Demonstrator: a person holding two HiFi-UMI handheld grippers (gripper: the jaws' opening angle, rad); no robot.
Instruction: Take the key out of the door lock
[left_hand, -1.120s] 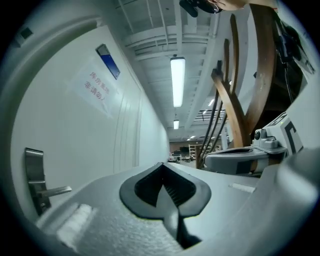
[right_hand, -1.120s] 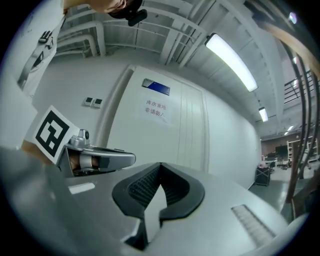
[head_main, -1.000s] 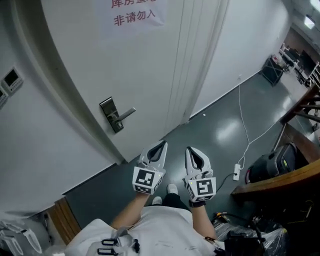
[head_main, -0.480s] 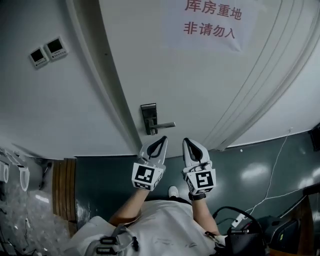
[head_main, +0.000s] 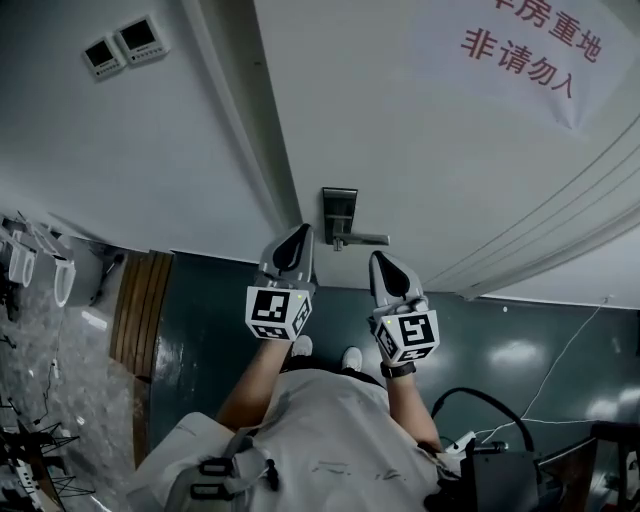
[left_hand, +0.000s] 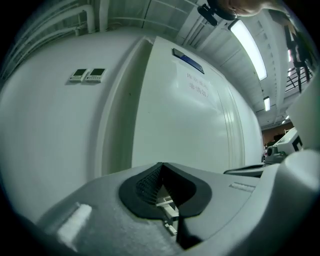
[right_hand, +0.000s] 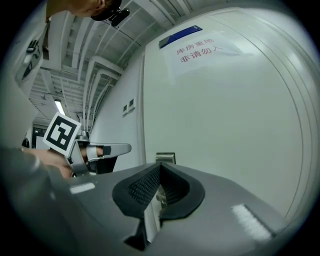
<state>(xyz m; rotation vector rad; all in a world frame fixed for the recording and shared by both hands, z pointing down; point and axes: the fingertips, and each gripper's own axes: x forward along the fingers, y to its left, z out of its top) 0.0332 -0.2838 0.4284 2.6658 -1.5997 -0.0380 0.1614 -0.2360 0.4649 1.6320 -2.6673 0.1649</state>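
Note:
The door lock (head_main: 340, 213) is a dark metal plate with a lever handle (head_main: 366, 239) on a white door (head_main: 420, 150). I cannot make out a key on it at this size. My left gripper (head_main: 299, 234) is shut and empty, its tip just left of the plate's lower end. Also shut and empty, my right gripper (head_main: 381, 261) sits just below the lever's free end. In the right gripper view the plate's top (right_hand: 165, 158) peeks over the closed jaws (right_hand: 160, 165), with the left gripper (right_hand: 107, 149) to the left. The left gripper view shows only the door (left_hand: 185, 120) beyond its jaws.
A paper sign with red characters (head_main: 530, 55) hangs high on the door. Two small wall panels (head_main: 126, 44) sit on the wall left of the door frame (head_main: 250, 130). A wooden strip (head_main: 141, 305) lies on the dark floor at left, and a white cable (head_main: 560, 385) at right.
The head view has swung, so the lock now sits near the middle. Both grippers have risen from below the lock to right beside it. Both jaws stayed shut.

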